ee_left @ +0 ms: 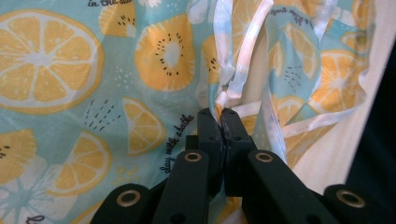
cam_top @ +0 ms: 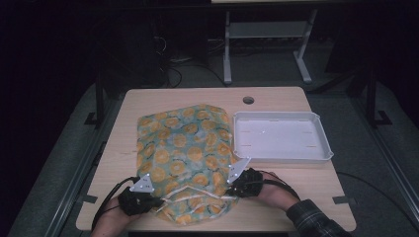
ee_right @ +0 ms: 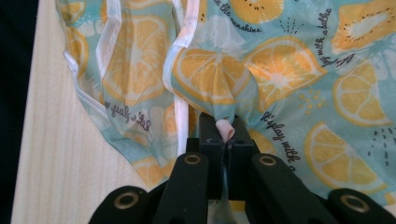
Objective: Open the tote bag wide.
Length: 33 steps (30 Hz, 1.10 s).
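Observation:
A teal cloth printed with orange slices [cam_top: 185,153] lies spread on the wooden table [cam_top: 276,195], its white-trimmed hem at the near edge. My left gripper [cam_top: 159,202] sits at the near left corner of the hem; in the left gripper view it [ee_left: 222,112] is shut on the cloth's white trim [ee_left: 233,70]. My right gripper [cam_top: 228,190] is at the near right corner; in the right gripper view it [ee_right: 224,122] is shut on a bunched fold of the cloth [ee_right: 210,84], with a bit of trim poking out between the jaws.
A white tray [cam_top: 323,155] stands on the table right of the cloth, with nothing in it. A round cable hole [cam_top: 248,100] lies near the table's far edge. Bare tabletop runs along the near right and left sides. Dark floor and a metal frame [cam_top: 267,34] lie beyond.

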Motion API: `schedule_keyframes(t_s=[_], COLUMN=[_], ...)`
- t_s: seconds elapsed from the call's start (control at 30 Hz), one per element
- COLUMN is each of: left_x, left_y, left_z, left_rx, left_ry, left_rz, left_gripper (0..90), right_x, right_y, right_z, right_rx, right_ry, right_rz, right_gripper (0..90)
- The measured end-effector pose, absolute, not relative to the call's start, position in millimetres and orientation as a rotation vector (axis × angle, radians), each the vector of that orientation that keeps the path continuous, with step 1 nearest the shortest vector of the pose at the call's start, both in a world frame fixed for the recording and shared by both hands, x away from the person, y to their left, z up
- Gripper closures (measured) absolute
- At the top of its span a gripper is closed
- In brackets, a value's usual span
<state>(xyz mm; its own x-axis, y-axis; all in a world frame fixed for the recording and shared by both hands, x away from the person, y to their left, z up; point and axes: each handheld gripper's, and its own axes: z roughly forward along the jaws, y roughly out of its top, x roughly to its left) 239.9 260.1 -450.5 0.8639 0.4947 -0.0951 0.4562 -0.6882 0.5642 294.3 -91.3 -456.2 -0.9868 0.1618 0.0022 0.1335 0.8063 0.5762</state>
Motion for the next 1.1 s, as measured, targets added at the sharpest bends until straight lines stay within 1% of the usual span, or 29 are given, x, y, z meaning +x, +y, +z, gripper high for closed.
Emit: schedule_keyframes(t_s=[0.43,0.63,0.87,1.1], left_x=[216,204,201,208], left_y=[262,264,272,279], left_z=[-442,-435,-417,-393], left_rx=[2.455,2.41,2.355,2.283], left_ry=[0.675,0.684,0.654,0.635], left_rz=[0.023,0.005,0.045,0.11], left_gripper=[88.9,89.0,89.0,88.9], right_x=[282,274,269,276], right_y=[-91,-97,-104,-105], right_z=[-452,-445,-431,-416], right_rx=[0.174,0.179,0.175,0.168], right_ry=[2.968,2.957,2.924,2.868], right_rz=[0.907,0.957,1.035,1.088], right_gripper=[87.9,88.0,88.0,88.1])
